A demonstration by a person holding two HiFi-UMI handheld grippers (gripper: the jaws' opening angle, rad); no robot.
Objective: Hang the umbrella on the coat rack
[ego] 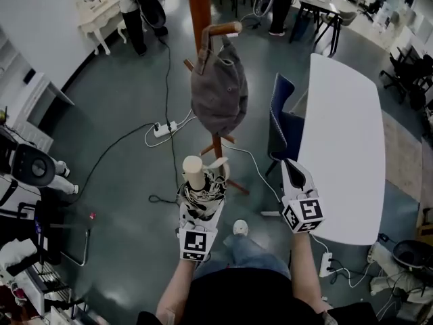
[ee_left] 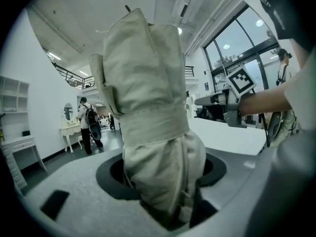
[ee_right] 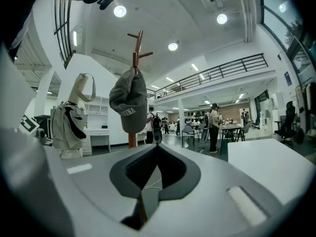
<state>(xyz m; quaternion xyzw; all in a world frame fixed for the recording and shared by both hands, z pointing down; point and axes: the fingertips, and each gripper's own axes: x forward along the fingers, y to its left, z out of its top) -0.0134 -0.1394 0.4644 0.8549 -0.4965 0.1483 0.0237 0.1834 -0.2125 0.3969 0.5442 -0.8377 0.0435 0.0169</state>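
The folded umbrella (ego: 200, 181) is clamped upright in the left hand-held gripper (ego: 200, 207) near the coat rack (ego: 200, 12). The right hand-held gripper (ego: 291, 170), right of the rack, is held closed and empty.

The umbrella (ego: 201, 188) stands before the coat rack (ego: 200, 12), table (ego: 345, 141) to its right.

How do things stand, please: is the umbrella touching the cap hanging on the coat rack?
Apart. The right gripper view shows a clear gap between the umbrella and the cap; the head view agrees.
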